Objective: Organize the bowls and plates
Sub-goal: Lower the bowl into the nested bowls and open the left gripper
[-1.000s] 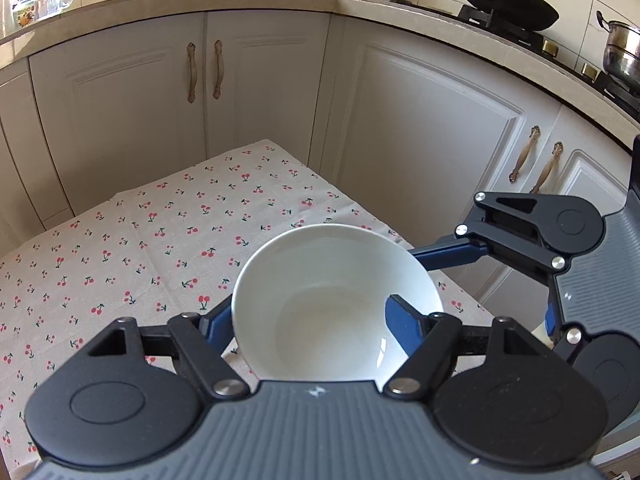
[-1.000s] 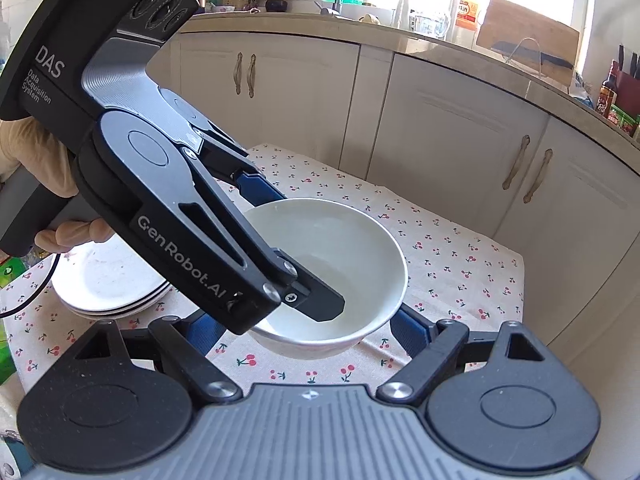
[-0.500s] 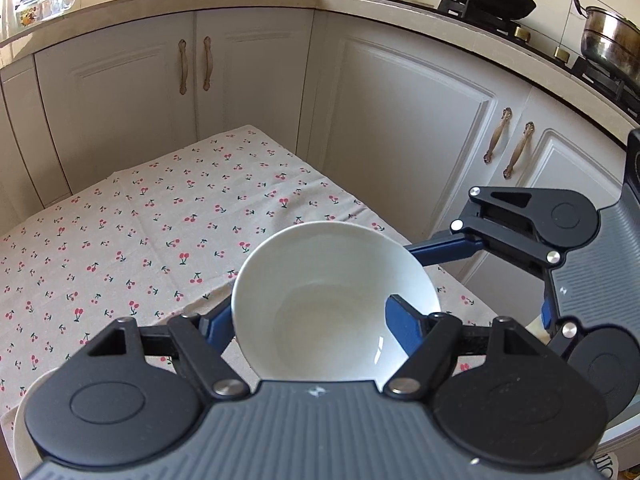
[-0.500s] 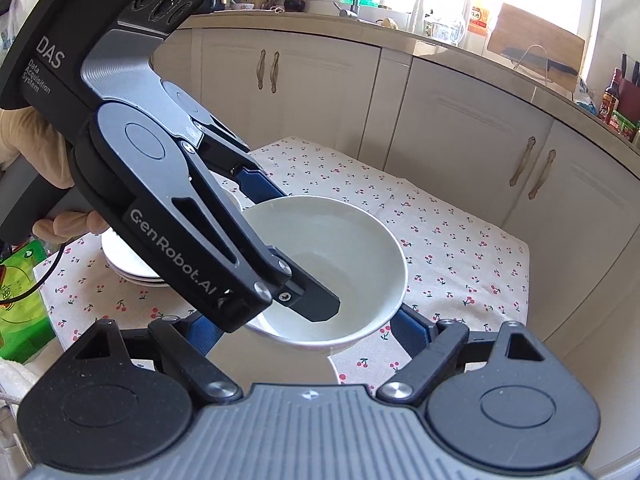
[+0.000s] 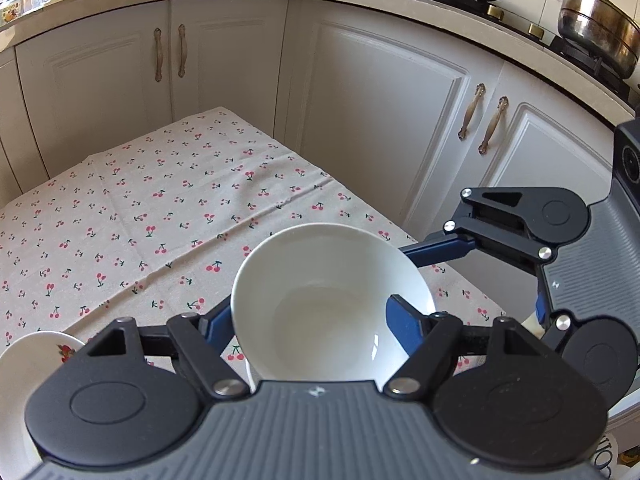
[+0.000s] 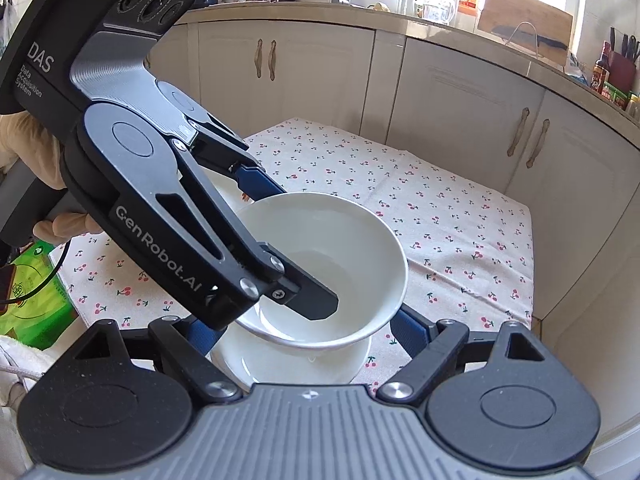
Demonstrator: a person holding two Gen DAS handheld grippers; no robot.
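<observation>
Clamped on the white bowl (image 5: 320, 280): left gripper (image 5: 310, 312), one finger down inside the bowl, the other outside its wall. Right gripper (image 6: 306, 330) set wider, blue fingers flanking the bowl below its rim; cannot tell whether pressing or only cradling. Bowl held clear of the cherry-print table (image 5: 140, 200), above its near edge and directly over a second white dish (image 6: 296, 364) sitting there.

Judged step: bringing the bowl in for nesting. Next: centre over the lower dish, lower level until seated, then ease the inside finger out without dragging the rim.

Hard to make out:
- lower dish's kind, bowl or plate, mostly covered by the held bowl
- right fingers' contact
- flower-printed plate (image 5: 32, 364), cut off by the left gripper's body at the table's near edge
- more white crockery, half hidden behind the left gripper in the right wrist view
</observation>
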